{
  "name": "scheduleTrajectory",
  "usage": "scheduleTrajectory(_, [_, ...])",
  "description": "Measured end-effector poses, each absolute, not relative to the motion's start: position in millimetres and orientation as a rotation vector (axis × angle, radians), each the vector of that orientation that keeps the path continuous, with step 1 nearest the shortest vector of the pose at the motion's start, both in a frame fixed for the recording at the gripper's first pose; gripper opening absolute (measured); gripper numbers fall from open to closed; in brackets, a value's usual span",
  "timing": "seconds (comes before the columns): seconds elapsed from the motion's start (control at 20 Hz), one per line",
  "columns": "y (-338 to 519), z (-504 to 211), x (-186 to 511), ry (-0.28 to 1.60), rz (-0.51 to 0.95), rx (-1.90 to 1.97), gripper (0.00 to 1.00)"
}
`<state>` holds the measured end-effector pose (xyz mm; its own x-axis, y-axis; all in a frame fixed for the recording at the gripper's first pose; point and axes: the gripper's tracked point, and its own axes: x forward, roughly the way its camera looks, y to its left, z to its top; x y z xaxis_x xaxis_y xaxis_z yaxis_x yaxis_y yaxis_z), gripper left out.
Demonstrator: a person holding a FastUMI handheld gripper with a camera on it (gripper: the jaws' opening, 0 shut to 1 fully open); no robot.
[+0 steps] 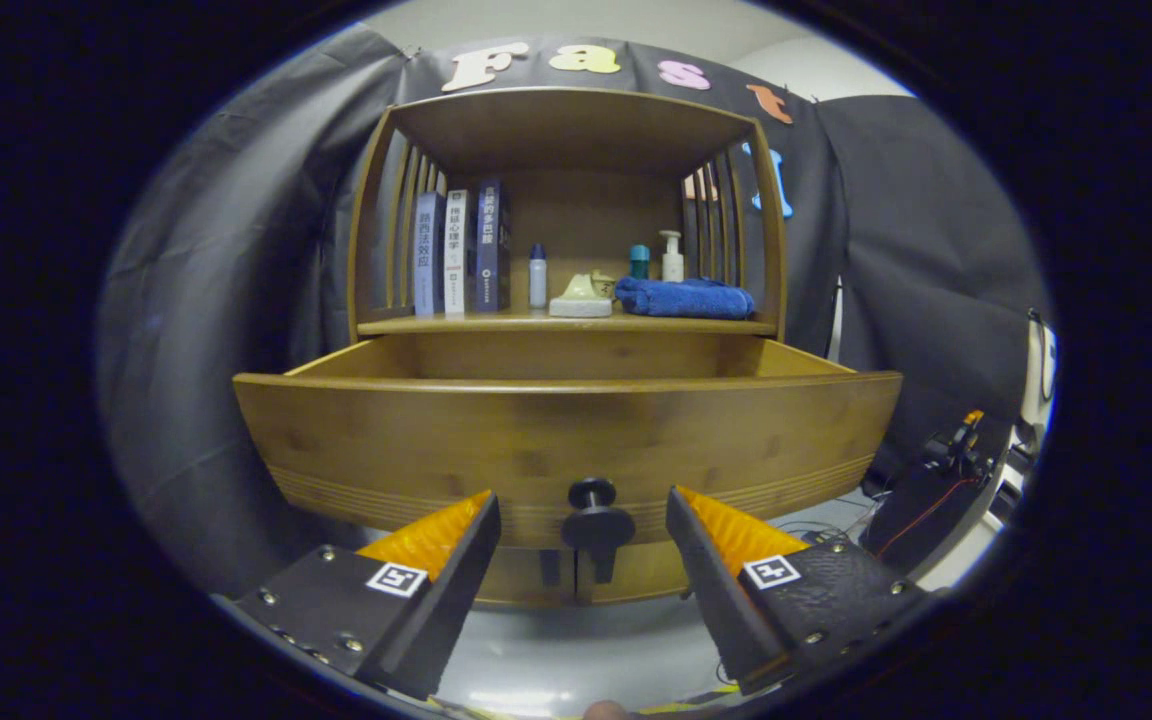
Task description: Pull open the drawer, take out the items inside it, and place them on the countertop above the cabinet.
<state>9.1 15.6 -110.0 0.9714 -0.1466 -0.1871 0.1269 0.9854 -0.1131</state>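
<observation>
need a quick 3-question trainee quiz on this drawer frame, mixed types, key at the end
1. True or false: the drawer is pulled open.
2. The gripper fingers are: A) clamped on the knob, B) open with the knob between them, C) holding the blue towel.
3. Fill in: the books stand on the countertop to the ___ of the towel.

Key: 1 true; 2 B; 3 left.

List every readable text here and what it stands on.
"路西法效应": leftmost book spine.
Other two book spines: blurred, unreadable.
Bottle labels: too small to read.
Square markers on the open jaws either side of the drawer knob: coded patterns, no words.
</observation>
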Motion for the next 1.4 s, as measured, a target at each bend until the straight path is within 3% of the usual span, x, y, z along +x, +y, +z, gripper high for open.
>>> scheduleTrajectory(0.5, [29, -117, 43, 0.153, -0.046, -0.079, 0.99])
scheduleTrajectory(1.4, [35, -116, 144, 0.093, -0.059, -0.090, 1.00])
